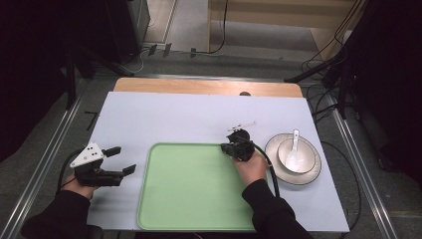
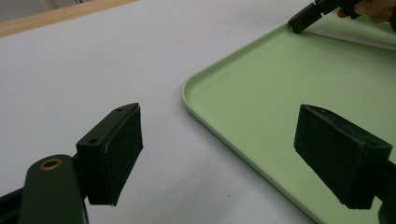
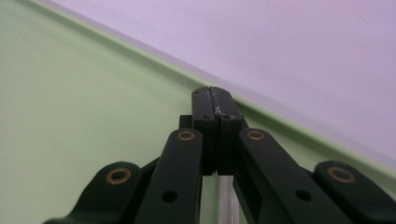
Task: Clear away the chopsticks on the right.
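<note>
A light green tray [image 1: 189, 199] lies on the white table cover in front of the person. My right gripper [image 1: 225, 148] is at the tray's far right corner, its tip over the far rim. In the right gripper view my right gripper [image 3: 215, 100] has its jaws pressed flat together with nothing visible between them, above the tray [image 3: 70, 93]. My left gripper [image 1: 122, 160] rests left of the tray, held in the person's left hand. Its jaws stand wide apart and empty in the left gripper view [image 2: 233, 158], facing the tray's near left corner [image 2: 261, 93].
A white bowl [image 1: 298, 160] holding a white spoon [image 1: 294, 144] sits on a rimmed plate [image 1: 312, 172] right of the tray. The white cover [image 1: 164, 119] has bare room behind the tray. A wooden table edge [image 1: 199, 85] runs along the back.
</note>
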Tool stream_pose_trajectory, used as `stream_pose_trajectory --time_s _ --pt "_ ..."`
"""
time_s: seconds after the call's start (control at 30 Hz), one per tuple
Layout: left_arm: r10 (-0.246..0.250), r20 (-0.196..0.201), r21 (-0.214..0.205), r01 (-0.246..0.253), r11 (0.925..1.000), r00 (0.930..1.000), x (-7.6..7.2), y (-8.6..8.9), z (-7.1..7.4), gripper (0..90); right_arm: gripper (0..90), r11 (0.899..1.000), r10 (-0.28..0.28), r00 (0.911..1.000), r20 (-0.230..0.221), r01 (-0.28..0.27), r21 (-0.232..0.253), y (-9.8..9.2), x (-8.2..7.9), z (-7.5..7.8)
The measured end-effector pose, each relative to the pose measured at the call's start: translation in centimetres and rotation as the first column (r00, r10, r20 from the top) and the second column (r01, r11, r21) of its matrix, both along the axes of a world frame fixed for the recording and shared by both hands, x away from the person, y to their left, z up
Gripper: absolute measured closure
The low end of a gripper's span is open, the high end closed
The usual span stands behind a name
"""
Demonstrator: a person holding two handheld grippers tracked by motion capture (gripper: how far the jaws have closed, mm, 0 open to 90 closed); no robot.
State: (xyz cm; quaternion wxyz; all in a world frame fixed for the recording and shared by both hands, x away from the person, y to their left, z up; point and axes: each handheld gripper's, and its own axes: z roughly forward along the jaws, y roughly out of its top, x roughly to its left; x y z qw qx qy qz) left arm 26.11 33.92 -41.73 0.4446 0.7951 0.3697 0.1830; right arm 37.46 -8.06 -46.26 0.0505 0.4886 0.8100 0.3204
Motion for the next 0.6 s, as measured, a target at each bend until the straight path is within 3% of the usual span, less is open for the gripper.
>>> stream_pose_trajectory --time_s 0.33,0.6 --pt "-0.001 0.0 0.001 0.001 1.0 1.0 0.0 0.0 0.0 15.6 90.0 0.996 -0.086 0.996 0.025 0.086 0.005 -2.3 -0.7 -0.3" --pt "-0.005 0.001 -0.001 0.005 1.0 1.0 0.1 0.0 0.0 15.6 90.0 0.992 -0.124 0.9913 0.042 0.124 0.005 -3.6 -1.2 -0.5"
